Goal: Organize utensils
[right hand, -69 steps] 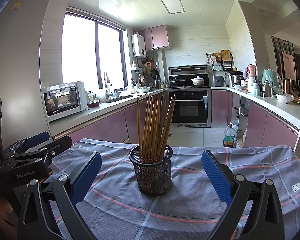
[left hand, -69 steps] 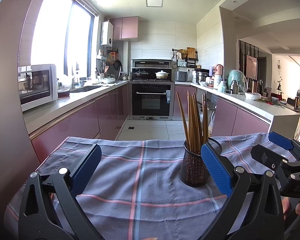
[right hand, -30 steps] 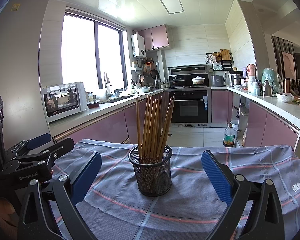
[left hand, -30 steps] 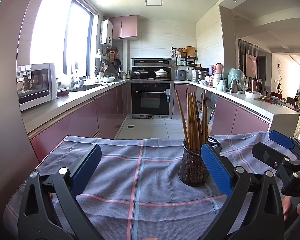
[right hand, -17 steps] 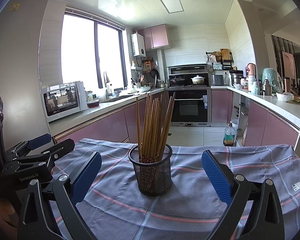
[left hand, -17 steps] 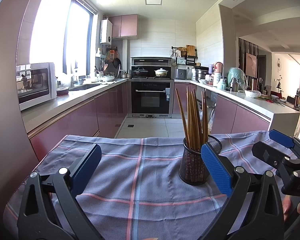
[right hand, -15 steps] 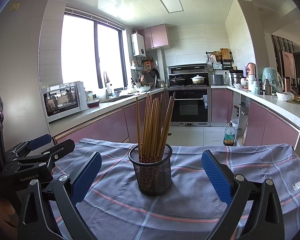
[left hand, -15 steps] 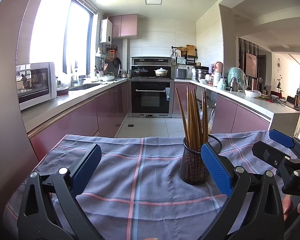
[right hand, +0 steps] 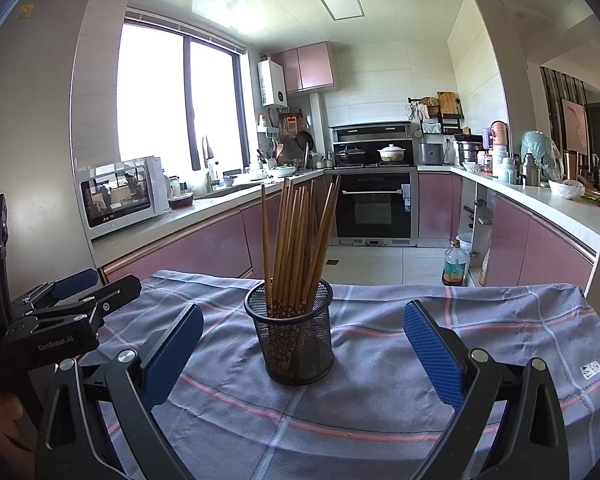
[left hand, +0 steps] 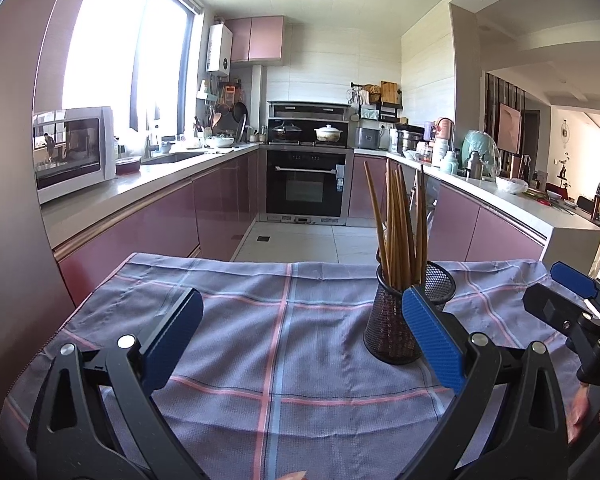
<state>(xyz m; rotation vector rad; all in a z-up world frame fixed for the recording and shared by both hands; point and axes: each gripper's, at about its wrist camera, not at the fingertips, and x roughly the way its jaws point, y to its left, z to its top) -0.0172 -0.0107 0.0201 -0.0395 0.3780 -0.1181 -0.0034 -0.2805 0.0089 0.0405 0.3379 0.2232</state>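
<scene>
A black mesh cup (right hand: 294, 336) stands upright on a blue-grey checked cloth (right hand: 380, 392) and holds several brown wooden chopsticks (right hand: 296, 240). In the left wrist view the cup (left hand: 392, 328) stands behind the right blue pad, with the chopsticks (left hand: 400, 232) rising from it. My left gripper (left hand: 300, 340) is open and empty, to the left of the cup. My right gripper (right hand: 300, 352) is open and empty, its jaws spread to either side just in front of the cup. Each gripper shows at the edge of the other's view.
The cloth covers a table whose far edge (left hand: 300, 266) faces a kitchen with pink cabinets. A microwave (left hand: 72, 152) stands on the left counter, an oven (left hand: 306, 184) at the back, and a bottle (right hand: 454, 268) on the floor to the right.
Both views have drifted very slightly. The cup, the chopsticks and both open grippers stand as before.
</scene>
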